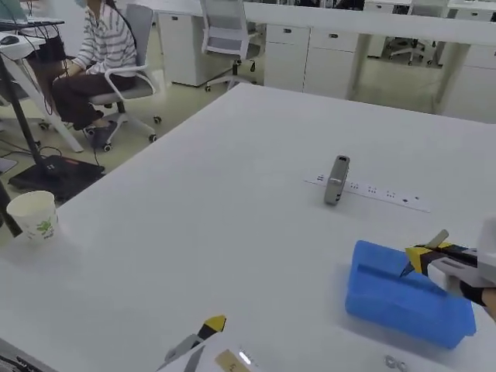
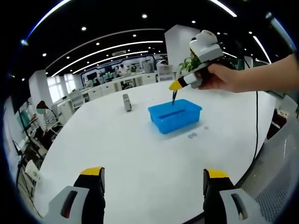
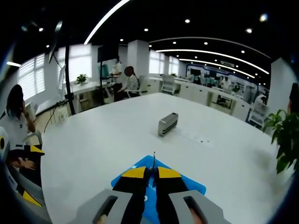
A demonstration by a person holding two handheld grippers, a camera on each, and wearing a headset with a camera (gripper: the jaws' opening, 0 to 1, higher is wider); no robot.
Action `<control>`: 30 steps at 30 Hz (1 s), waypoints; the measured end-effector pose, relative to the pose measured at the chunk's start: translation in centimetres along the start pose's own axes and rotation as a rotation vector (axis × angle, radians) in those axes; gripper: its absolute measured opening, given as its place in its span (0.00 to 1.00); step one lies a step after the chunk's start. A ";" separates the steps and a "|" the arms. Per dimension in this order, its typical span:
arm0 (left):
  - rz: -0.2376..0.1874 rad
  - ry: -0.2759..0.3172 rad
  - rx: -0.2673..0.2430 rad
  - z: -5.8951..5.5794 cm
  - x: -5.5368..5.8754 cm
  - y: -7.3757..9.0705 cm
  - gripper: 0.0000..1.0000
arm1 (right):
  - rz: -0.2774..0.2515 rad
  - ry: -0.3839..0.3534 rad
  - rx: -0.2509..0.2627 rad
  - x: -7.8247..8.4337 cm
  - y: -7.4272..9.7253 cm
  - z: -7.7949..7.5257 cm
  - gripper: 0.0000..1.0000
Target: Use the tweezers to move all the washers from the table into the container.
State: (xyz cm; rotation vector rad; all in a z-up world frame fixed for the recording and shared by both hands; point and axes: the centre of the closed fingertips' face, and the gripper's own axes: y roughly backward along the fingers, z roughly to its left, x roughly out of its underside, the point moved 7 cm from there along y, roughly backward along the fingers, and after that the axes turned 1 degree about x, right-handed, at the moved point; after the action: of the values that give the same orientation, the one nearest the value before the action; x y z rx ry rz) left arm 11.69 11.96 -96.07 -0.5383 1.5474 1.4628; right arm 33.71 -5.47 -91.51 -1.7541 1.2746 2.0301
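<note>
Right gripper (image 3: 152,171) pinches my tweezers (image 3: 153,162) over the container (image 2: 175,120), left gripper (image 2: 152,175) gapes; clumsy tips could flick washers (image 2: 191,136) beside it.

The white tabletop (image 1: 232,232) carries one blue rectangular plastic container (image 1: 387,306), two small metal ring washers (image 1: 390,361), one white paper cup (image 1: 35,215) with a green print, one grey oblong metal block (image 1: 336,180) and one flat white power strip (image 1: 387,194). There is one pair of thin dark tweezers (image 3: 153,163).
</note>
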 end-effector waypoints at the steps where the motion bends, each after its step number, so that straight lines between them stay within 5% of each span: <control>1: 0.001 -0.003 0.005 -0.1 0.0 0.0 0.89 | -0.004 0.000 0.001 -0.1 0.3 0.1 0.03; 22: 0.021 -0.037 0.073 -1.1 0.0 0.0 0.88 | -0.054 -0.022 -0.034 0.4 4.7 2.7 0.03; 30: 0.020 0.005 0.125 -1.4 0.0 0.0 0.88 | -0.044 -0.039 -0.046 1.5 5.7 3.4 0.03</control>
State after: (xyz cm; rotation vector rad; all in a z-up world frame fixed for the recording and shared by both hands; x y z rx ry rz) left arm 11.25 10.65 -96.27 -0.4541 1.6399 1.3704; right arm 27.25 -7.22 -90.26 -1.7365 1.1771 2.0746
